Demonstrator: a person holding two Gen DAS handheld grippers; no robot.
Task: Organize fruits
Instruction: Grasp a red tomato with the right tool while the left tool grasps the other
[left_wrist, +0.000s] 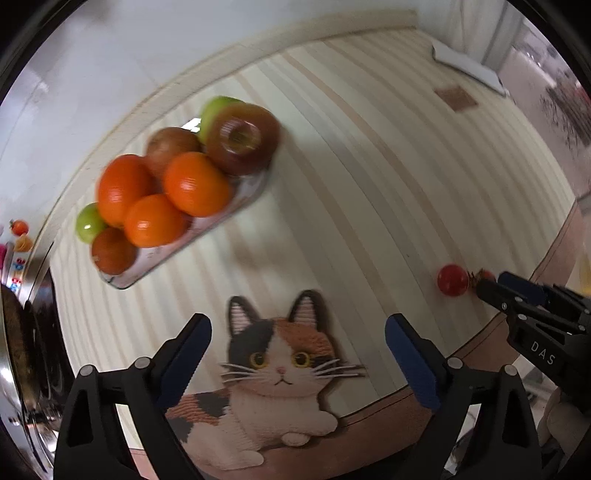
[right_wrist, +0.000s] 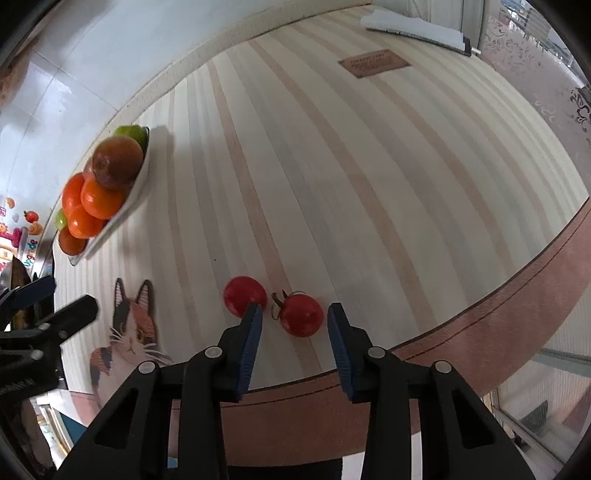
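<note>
A white oblong dish holds several oranges, brown-red apples and green apples; it also shows at the left of the right wrist view. Two red tomatoes lie on the striped mat near its front edge. My right gripper is open with its jaws around the stemmed tomato, not touching it; the other tomato lies just beyond the left finger. My left gripper is open and empty above the cat picture. In the left wrist view one tomato shows beside the right gripper's fingers.
The striped mat covers the table, with a brown label and white papers at the far end. The table's brown edge runs along the near side. Fridge magnets show at the far left.
</note>
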